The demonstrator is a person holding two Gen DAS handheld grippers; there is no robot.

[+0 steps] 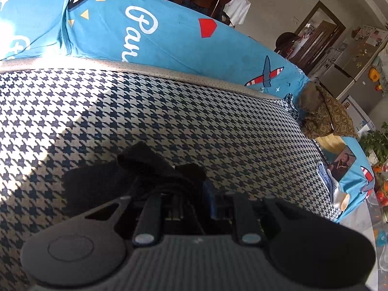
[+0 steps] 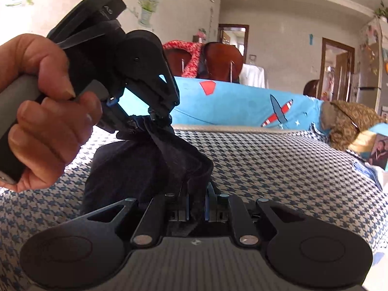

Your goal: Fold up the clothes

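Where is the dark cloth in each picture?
Left wrist view: the dark cloth sits low in the middle, bunched at the left gripper on the checked cover.
Right wrist view: it hangs in the middle, pinched by the left gripper above and the right gripper below.
Shared landmark: the blue sheet's red-striped plane.

My right gripper (image 2: 196, 208) is squeezed tight on the dark cloth (image 2: 145, 165), down low at its near edge. My left gripper (image 2: 150, 121) pinches the top of the same cloth, pointing down at it from up high. My left hand (image 2: 46, 111) is wrapped around that gripper's handle.
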